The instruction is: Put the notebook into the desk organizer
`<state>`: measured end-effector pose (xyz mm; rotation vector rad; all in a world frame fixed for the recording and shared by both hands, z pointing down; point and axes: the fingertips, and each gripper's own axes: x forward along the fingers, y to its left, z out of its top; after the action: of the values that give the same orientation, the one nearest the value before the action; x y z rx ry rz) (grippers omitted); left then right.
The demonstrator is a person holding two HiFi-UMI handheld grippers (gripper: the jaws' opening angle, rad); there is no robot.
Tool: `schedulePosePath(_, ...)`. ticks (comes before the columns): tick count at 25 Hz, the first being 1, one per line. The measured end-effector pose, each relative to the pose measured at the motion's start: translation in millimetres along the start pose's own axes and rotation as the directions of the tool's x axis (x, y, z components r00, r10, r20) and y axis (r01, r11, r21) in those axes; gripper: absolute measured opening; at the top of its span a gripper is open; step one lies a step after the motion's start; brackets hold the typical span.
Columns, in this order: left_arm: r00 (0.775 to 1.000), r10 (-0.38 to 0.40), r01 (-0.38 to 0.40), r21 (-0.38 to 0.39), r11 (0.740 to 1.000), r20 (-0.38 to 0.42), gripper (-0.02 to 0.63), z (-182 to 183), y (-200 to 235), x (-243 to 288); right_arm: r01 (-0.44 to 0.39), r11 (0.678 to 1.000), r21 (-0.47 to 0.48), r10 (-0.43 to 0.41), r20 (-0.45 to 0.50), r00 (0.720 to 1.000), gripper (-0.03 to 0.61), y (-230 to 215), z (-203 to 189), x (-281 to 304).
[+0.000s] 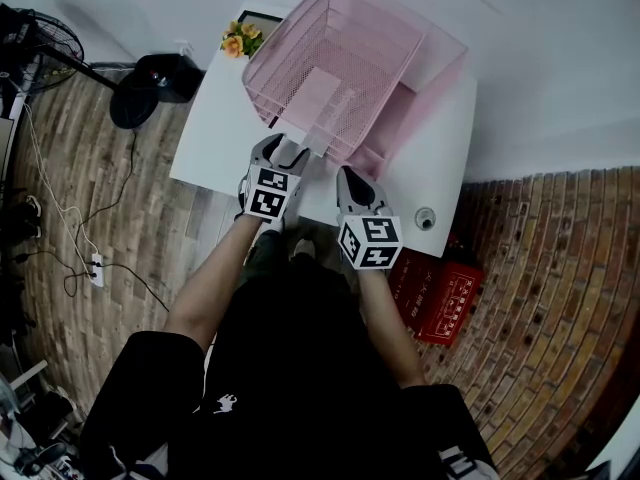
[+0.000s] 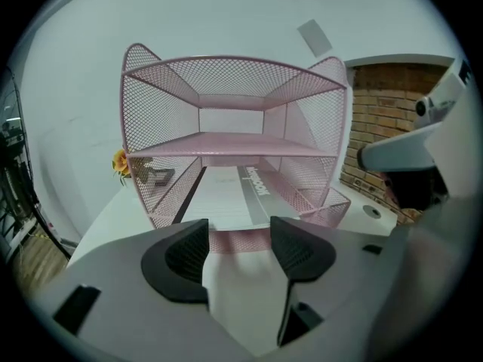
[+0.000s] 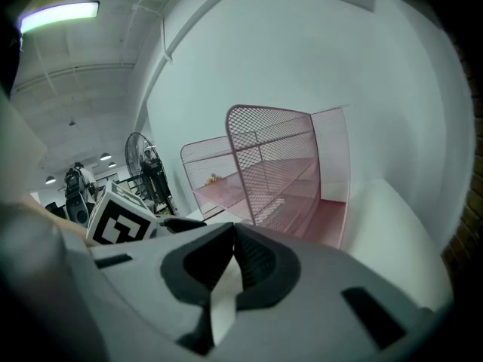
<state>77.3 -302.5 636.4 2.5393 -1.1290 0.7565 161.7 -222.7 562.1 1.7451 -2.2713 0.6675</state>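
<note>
A pink mesh desk organizer [image 1: 350, 63] stands on the white table [image 1: 215, 138]. The notebook [image 1: 320, 96], white with a grey stripe, lies flat in its bottom shelf [image 2: 226, 198], near edge at the shelf's front. My left gripper [image 1: 283, 155] hovers just in front of that shelf, open with nothing between its pads [image 2: 240, 247]. My right gripper [image 1: 350, 181] sits beside it, to the right and a little nearer to me, shut with its tips touching and empty [image 3: 232, 236]. From there the organizer [image 3: 272, 179] is seen from its right side.
A small bunch of orange flowers [image 1: 240, 40] and a picture frame stand at the table's back left. A round fitting [image 1: 427, 218] is set in the table's near right corner. A floor fan [image 1: 150, 78], cables and a red crate [image 1: 440, 293] are on the brick floor.
</note>
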Motion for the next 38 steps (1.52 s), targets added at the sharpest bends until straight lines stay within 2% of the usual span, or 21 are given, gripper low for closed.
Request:
schedulePosePath(21,1.000,-0.018,0.018,0.043,0.999,0.015,0.261,18,5,15,0.004,1.000,0.009,-0.004,0.014,1.000,0.003,-13,3,4)
schedulePosePath(29,1.000,-0.012,0.012,0.027,1.000,0.013,0.276,13,3,-4,-0.014,1.000,0.010,0.014,0.031,0.999,0.003,-7,9,0)
schedulePosePath(38,0.998,0.041,-0.040,-0.021,0.999,0.052,0.161,12,-4,-66,-0.074,0.995,-0.060,0.077,0.061,0.995,0.003,15,20,-21)
